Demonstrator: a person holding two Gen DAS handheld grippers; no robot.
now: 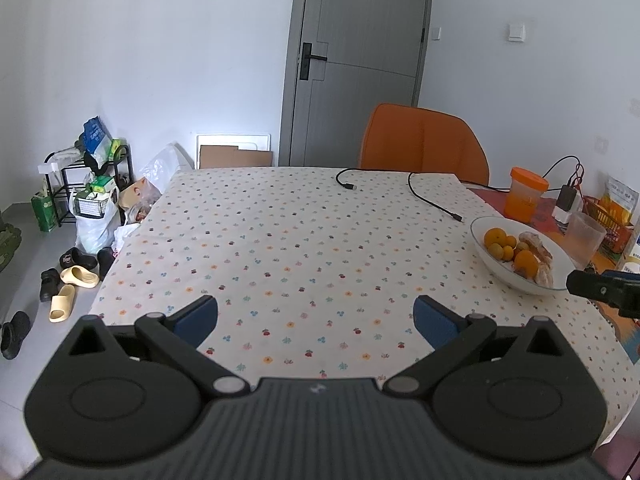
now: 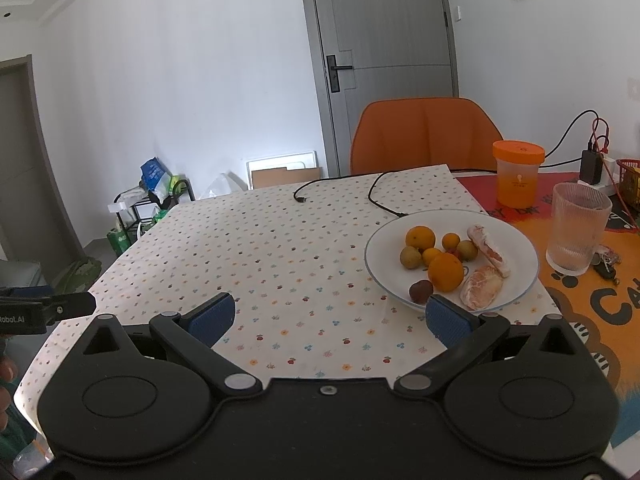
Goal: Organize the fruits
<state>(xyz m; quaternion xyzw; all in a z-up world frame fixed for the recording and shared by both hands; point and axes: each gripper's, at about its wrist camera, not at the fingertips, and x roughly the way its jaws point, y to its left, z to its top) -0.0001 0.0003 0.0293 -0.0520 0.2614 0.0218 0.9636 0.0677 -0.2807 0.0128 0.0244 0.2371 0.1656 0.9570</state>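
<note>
A white bowl [image 2: 516, 236] sits on the right side of the floral tablecloth [image 2: 280, 248]. It holds oranges [image 2: 445, 272], small green-brown fruits [image 2: 411, 257], a dark red fruit [image 2: 421, 292] and peeled citrus pieces [image 2: 481, 287]. The bowl also shows in the left wrist view [image 1: 480, 228]. My right gripper [image 2: 330, 316] is open and empty, its right finger just in front of the bowl's near rim. My left gripper [image 1: 316, 314] is open and empty over the cloth, left of the bowl.
An orange chair [image 2: 424, 136] stands at the table's far side. Black cables [image 2: 376, 192] lie on the cloth. An orange-lidded jar [image 2: 517, 174], a ribbed glass [image 2: 576, 232], keys [image 2: 606, 262] and a charger [image 2: 591, 166] stand right of the bowl. Shoes and bags [image 1: 80, 240] are on the floor at left.
</note>
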